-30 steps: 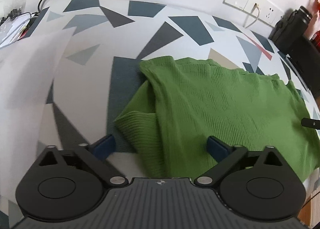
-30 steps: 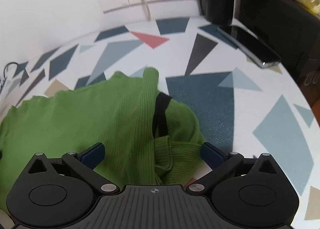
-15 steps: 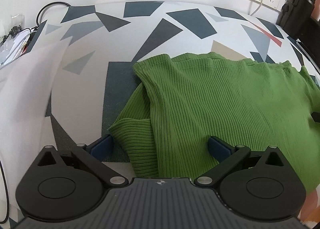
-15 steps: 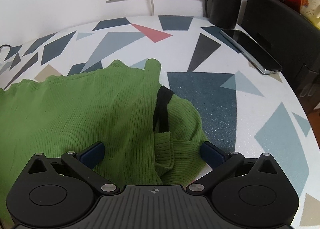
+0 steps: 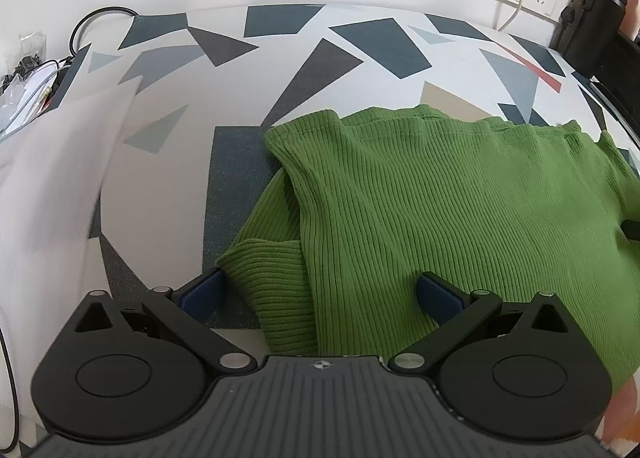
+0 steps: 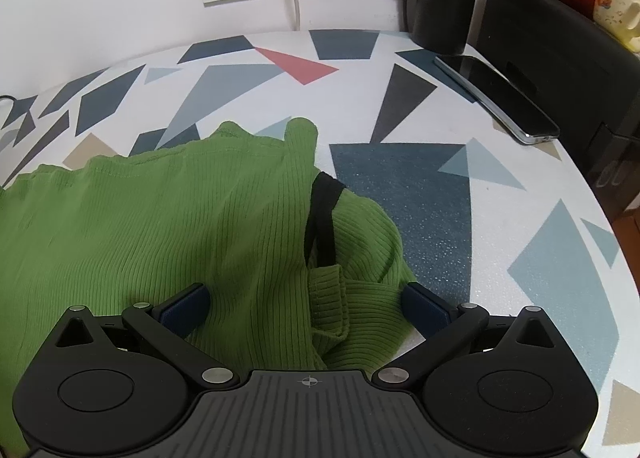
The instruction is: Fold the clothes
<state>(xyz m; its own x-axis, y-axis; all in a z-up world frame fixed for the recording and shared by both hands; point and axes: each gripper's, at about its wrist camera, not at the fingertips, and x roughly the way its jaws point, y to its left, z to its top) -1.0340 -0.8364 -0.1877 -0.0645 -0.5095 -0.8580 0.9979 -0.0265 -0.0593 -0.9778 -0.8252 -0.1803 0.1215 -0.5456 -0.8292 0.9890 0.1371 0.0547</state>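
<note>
The green ribbed sweater [image 5: 440,210] is lying partly folded on the patterned table [image 5: 168,186], reaching from 12 to 6 o'clock in both views, while the left gripper [image 5: 320,294] and right gripper [image 6: 306,304] are hovering wide-spread over its near edge, gripping nothing.

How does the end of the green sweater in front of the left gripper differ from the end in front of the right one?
Before the left gripper, the green sweater shows a plain ribbed cuff tucked under the body. Before the right gripper, a black strap crosses the bunched fabric, and a phone lies beyond. Both grippers are open, fingers straddling the cloth.
</note>
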